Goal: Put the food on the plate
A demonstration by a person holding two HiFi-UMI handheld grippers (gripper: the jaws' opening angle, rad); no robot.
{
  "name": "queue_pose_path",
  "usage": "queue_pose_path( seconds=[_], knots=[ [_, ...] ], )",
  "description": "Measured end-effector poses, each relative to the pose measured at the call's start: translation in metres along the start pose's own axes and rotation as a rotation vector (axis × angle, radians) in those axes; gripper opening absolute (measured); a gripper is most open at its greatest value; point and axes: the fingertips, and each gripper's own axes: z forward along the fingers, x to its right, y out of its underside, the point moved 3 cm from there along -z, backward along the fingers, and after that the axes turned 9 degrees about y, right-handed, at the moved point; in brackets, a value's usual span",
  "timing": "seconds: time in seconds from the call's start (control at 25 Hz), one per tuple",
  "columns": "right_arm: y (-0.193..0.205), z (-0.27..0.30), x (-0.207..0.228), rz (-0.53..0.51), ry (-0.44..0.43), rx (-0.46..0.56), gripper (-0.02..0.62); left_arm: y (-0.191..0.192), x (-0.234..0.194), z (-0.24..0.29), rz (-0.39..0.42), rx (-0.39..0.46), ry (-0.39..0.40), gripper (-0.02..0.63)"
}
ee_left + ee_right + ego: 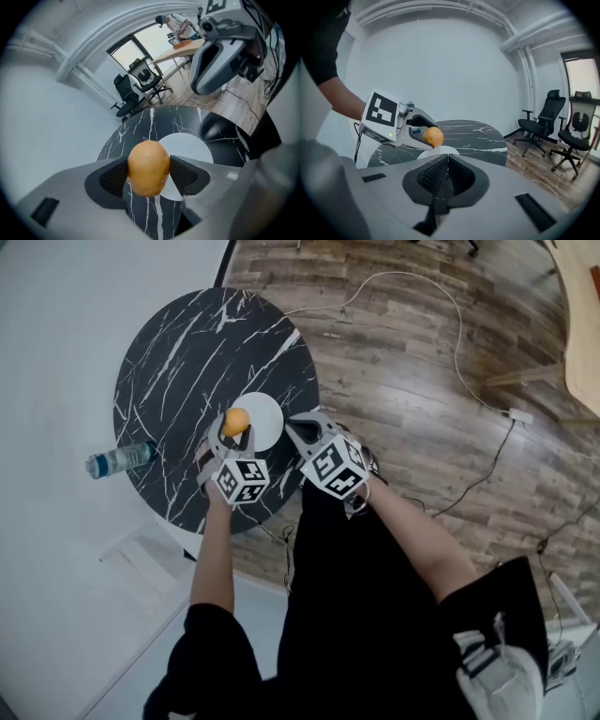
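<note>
Forearms stretch out from a dark top, and at their ends both sets of tongs hang over the near edge of the round black tabletop (178,352). Left tongs (234,427) are the busy ones: jaws spread wide and pinching the orange, egg-shaped food (235,421) across its middle, one dimpled pad on each side, so it rides clear of the marble. It's poised at the left rim of the white plate (267,413), which lies by the tabletop's near right edge. It's held high, I'd say, so it can be carried in over the rim rather than dragged. Right tongs (298,430) are pressed together with nothing in them, parked just off the plate's right side, likely to keep out of the way. Placement looks close: drift right a touch, lower, let go. Round thing, though, so it may roll.
</note>
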Motion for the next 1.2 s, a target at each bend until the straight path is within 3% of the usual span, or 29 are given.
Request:
queue_pose_path(
  seconds=[0.32,0.84,1.2],
  knots=[
    [0.009,-0.006,0.012,0.047,0.060,-0.022,-0.003,-0.003,0.012,0.023,0.105,-0.022,0.070,0.279],
    [0.019,-0.011,0.026,0.090,0.078,-0.034,-0.003,0.008,0.036,0.032,0.113,-0.089,0.169,0.285],
    [0.023,-0.012,0.032,0.108,0.077,-0.038,-0.003,0.000,0.034,0.025,0.091,-0.090,0.161,0.285]
  ],
)
